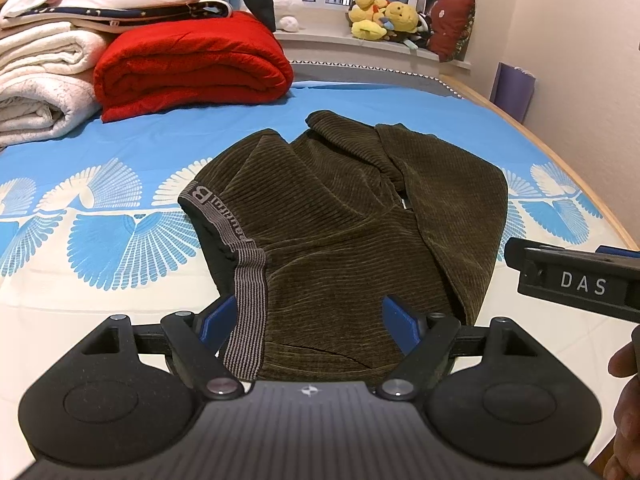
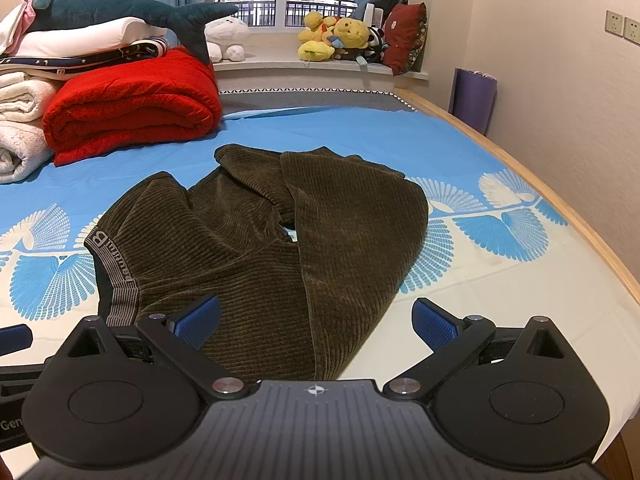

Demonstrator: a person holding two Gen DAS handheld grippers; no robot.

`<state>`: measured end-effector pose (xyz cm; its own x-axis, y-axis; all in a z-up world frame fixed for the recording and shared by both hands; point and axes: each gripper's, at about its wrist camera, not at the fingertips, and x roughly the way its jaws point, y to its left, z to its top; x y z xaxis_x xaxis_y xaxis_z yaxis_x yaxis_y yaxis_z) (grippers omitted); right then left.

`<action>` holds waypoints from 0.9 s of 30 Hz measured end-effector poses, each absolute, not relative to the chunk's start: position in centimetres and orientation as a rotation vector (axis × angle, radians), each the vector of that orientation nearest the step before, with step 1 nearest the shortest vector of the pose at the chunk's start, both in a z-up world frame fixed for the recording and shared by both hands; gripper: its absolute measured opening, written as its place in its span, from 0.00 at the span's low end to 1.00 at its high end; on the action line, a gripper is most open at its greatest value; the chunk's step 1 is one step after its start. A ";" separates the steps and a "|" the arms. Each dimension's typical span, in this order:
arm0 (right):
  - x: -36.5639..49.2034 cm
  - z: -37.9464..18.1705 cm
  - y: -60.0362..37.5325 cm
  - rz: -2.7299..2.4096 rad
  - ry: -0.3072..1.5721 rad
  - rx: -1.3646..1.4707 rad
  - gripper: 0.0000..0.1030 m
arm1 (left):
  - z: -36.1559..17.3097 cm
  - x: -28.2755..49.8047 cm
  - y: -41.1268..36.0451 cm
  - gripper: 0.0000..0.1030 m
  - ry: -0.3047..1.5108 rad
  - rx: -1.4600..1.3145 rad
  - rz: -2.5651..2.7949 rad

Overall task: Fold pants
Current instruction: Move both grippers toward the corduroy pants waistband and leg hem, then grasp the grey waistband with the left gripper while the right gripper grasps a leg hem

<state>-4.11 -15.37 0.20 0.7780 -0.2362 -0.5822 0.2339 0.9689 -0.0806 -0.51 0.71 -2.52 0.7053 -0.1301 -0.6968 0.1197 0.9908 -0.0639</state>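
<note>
Dark olive corduroy pants lie crumpled on the blue and white bed sheet, grey striped waistband at the near left, legs bunched toward the back right. My left gripper is open, its blue pads over the near waist edge, holding nothing. My right gripper is open and empty, just above the near right edge of the pants. The right gripper's body also shows in the left wrist view at the right edge.
A folded red quilt and stacked white blankets lie at the back left of the bed. Plush toys and a red cushion sit on the window sill. The bed's wooden edge runs along the right, by the wall.
</note>
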 end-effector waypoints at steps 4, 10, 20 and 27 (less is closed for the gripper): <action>-3.9 -0.1 -15.5 -0.256 0.638 0.008 0.97 | -2.9 -0.3 0.8 0.78 0.783 -0.016 -0.143; -3.4 -1.1 -15.6 -0.250 0.638 -0.002 0.92 | -3.5 0.2 1.0 0.55 0.764 -0.008 -0.179; -0.3 -5.8 -18.0 -0.260 0.681 0.040 0.40 | -7.4 5.0 9.6 0.26 0.838 -0.185 -0.055; 4.0 -9.1 -20.3 -0.256 0.774 0.041 0.43 | -10.5 9.6 14.8 0.29 0.957 -0.378 -0.035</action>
<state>3.99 -20.34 -9.08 0.6859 -0.2139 -0.6955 0.2437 0.9682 -0.0574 9.57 14.83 -10.50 0.5806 -0.1946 -0.7906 -0.1367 0.9339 -0.3303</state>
